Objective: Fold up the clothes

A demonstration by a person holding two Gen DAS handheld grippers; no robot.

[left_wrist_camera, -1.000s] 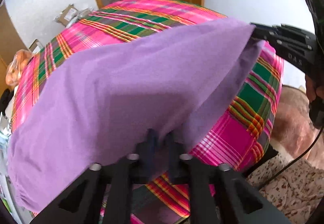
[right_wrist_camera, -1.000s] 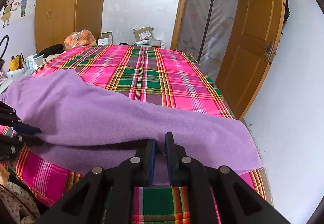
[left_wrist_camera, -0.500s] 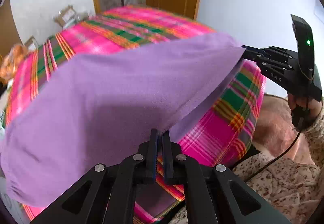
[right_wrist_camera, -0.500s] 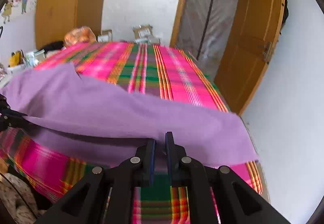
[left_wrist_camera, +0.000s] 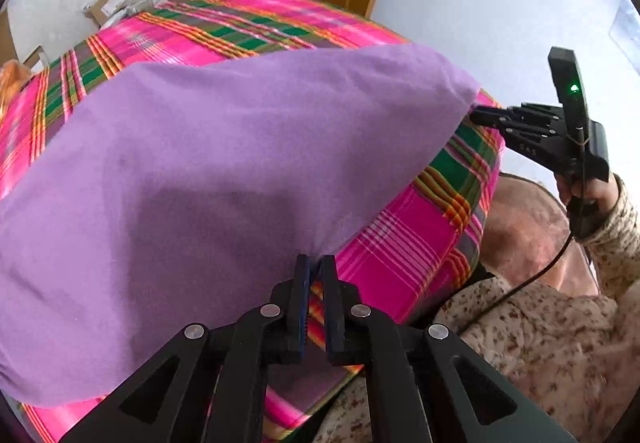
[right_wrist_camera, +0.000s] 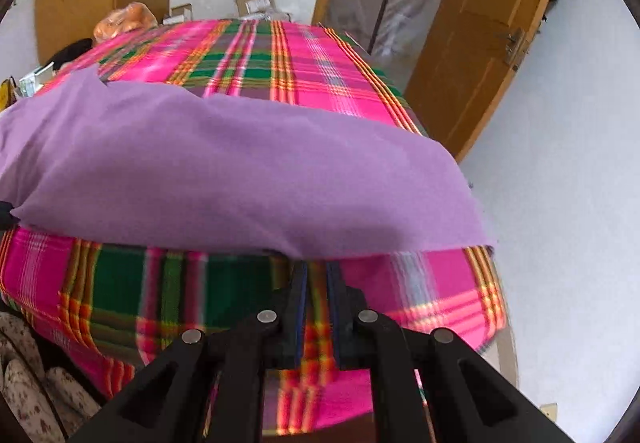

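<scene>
We hold a plain purple fabric garment [left_wrist_camera: 208,179] stretched over a bed covered in a pink, green and orange plaid blanket [left_wrist_camera: 404,243]. Left gripper [left_wrist_camera: 317,263]: its 2 jaws stand nearly together, pinching the garment's near edge; a thin slit of blanket shows between them lower down. Right gripper [right_wrist_camera: 317,267]: jaws close with a narrow gap, tips tucked under the garment's near hem, so we can't tell whether they actually clamp it. In the left wrist view the right gripper's tips meet the garment's far corner beside the bed edge, with a hand [left_wrist_camera: 588,195] in a speckled knit sleeve [left_wrist_camera: 616,239] on its handle. Garment spans the near part of the bed. An open wooden door [right_wrist_camera: 480,43] stands beyond the bed.
</scene>
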